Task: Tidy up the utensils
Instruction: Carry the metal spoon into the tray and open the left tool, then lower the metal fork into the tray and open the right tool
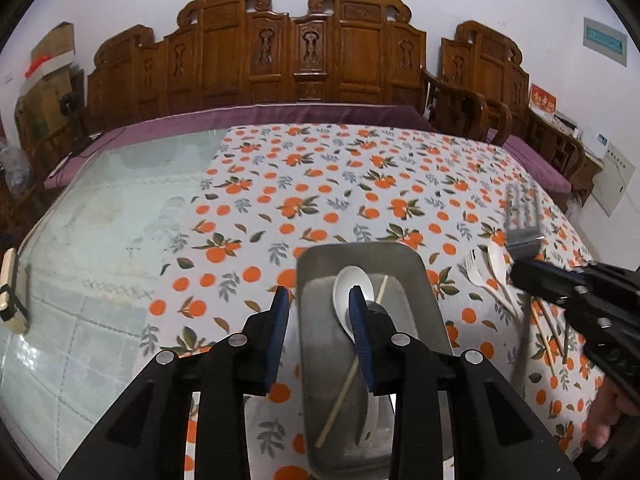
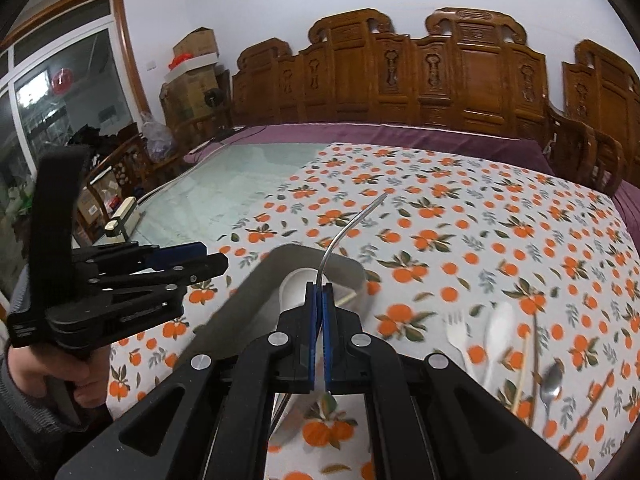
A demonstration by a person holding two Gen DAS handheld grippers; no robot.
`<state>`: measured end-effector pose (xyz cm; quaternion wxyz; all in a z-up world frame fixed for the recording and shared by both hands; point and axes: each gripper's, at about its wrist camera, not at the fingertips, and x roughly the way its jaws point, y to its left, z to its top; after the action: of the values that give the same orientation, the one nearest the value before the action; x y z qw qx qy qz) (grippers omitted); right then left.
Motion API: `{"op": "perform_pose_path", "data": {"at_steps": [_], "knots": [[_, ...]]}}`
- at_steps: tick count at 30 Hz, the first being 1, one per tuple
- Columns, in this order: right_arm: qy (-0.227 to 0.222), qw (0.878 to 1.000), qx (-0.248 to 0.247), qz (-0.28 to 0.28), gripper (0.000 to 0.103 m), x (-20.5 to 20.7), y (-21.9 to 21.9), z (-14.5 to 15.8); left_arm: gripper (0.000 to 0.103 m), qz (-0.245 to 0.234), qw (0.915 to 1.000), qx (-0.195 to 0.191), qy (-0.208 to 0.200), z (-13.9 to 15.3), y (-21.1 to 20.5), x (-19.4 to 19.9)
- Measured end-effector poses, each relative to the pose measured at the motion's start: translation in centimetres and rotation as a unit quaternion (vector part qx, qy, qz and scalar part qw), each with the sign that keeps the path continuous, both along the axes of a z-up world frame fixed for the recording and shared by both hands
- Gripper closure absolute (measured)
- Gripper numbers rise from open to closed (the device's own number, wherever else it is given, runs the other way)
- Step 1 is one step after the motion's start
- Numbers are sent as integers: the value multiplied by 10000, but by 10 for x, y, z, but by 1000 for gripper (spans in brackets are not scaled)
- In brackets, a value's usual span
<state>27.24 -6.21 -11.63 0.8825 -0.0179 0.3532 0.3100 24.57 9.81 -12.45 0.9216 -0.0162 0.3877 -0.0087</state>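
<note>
While blurred, right hand-held gripper [image 2: 319,292] clamps fork [image 2: 352,222] | left hand-held gripper [image 1: 318,300] released, empty

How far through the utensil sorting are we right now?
Partly done. Already in the metal tray: a white spoon and one chopstick. In hand: the right gripper is shut on a metal fork, seen edge-on from its own camera, near the tray. The left gripper is open and empty above the tray. Left on the tablecloth: a white plastic fork, a white plastic spoon, a metal spoon and chopsticks.
</note>
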Motion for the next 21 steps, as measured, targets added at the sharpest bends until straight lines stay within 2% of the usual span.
{"op": "perform_pose_path", "data": {"at_steps": [8,14,21], "knots": [[-22,9997,-211,139,100,16,39,-5,74,164,9997,-137,-95,10,23,-2],[198,9981,-524,264,99,20,59,-32,74,203,9996,-184,-79,9,28,-3],[556,9965,-509,361,100,18,67,-58,74,221,9995,-193,-85,9,29,-5]]}}
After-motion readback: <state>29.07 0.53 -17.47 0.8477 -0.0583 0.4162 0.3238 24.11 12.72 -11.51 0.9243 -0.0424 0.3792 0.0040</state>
